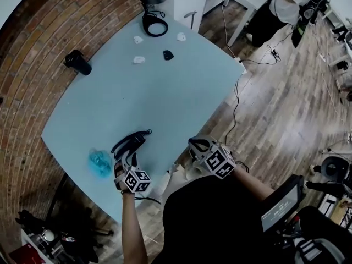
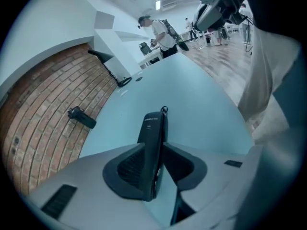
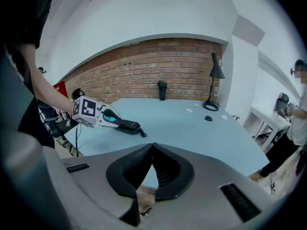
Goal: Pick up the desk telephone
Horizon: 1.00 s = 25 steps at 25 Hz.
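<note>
A black telephone handset (image 1: 132, 141) lies low along the near left part of the pale blue table (image 1: 176, 103), with a small cord loop at its far end. My left gripper (image 1: 131, 152) has the handset's near end between its jaws. In the left gripper view the handset (image 2: 152, 138) runs straight out between the pads (image 2: 125, 169), which lie against both its sides. I cannot tell whether it rests on the table or hangs just above it. The right gripper (image 1: 197, 146) hovers shut and empty at the table's near edge. From the right gripper view the handset (image 3: 125, 125) sticks out of the left gripper (image 3: 111, 119).
A crumpled blue thing (image 1: 100, 163) lies left of the left gripper. At the far side are a black cylinder (image 1: 77, 62), a desk lamp (image 1: 154, 21), a small black object (image 1: 168, 54) and white scraps (image 1: 139, 59). A brick wall bounds the left. People stand beyond the table (image 2: 158, 30).
</note>
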{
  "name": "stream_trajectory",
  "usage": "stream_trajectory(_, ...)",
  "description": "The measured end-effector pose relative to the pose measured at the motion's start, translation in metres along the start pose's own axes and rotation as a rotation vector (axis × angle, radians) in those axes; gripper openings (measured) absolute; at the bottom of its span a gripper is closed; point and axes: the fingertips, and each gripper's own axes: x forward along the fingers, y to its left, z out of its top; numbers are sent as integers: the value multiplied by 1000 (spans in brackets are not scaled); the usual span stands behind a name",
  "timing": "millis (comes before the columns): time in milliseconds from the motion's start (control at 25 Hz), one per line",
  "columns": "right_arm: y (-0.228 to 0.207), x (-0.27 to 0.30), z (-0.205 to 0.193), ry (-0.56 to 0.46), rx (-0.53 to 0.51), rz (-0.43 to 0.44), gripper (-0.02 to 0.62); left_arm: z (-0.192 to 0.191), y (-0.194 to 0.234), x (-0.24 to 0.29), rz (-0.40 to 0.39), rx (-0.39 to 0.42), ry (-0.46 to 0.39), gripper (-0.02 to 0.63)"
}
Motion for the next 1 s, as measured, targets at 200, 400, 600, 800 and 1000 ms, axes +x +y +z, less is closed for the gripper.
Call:
stream_trajectory(200,-10,-7,2,-3,88,-106,15,-12,-6,9,-57,117,-19,149)
stream_trajectory(400,-19,-11,-4,17,88,-174,15,-12,-9,11,-97,194,-33,219)
stream_trajectory(600,-18,-5,1,12,100,-179,15,-16,12,23,-106,177,20,244)
stream_trajectory(800,-22,1,9,-2,102,-187,15,-28,10,39,-194,138,94,328)
stream_trajectory(1000,-26,5,8,-8,110,-196,15,-19,9,35,-178,202,76,325)
